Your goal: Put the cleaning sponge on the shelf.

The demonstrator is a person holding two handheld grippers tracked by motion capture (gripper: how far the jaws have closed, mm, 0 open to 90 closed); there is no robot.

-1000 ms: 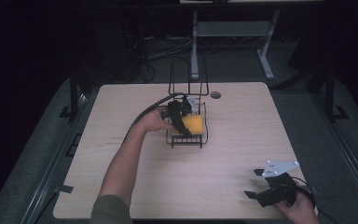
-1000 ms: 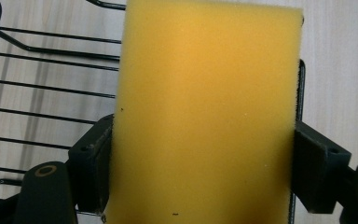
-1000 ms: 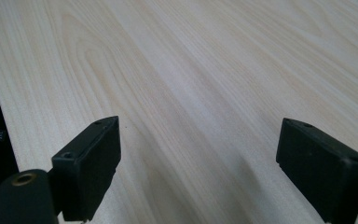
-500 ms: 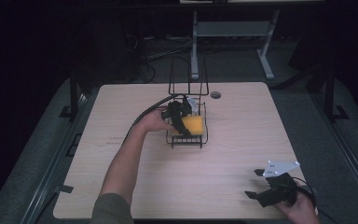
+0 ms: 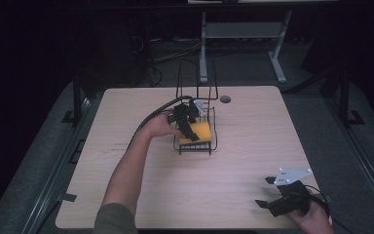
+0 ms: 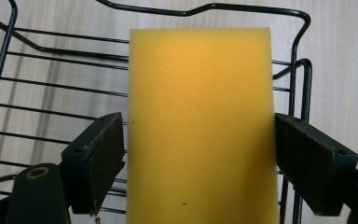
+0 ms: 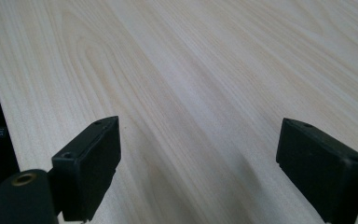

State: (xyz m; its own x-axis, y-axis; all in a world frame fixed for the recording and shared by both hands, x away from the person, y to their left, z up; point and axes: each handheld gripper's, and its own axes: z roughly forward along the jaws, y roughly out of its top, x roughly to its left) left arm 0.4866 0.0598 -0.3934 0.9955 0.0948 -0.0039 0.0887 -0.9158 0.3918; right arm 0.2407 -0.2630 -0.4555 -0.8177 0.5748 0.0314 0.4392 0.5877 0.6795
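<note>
A yellow sponge stands lengthwise between the jaws of my left gripper, which is shut on its two long sides. Behind it are the black wires of a wire basket. In the high view the left gripper holds the sponge inside the basket near the table's middle. My right gripper rests low over the table's near right corner. Its fingers are wide apart and open over bare wood, with nothing between them.
The basket has a tall wire handle rising at its far side. A small dark round disc lies near the far edge of the wooden table. A cable trails from the left gripper along the forearm.
</note>
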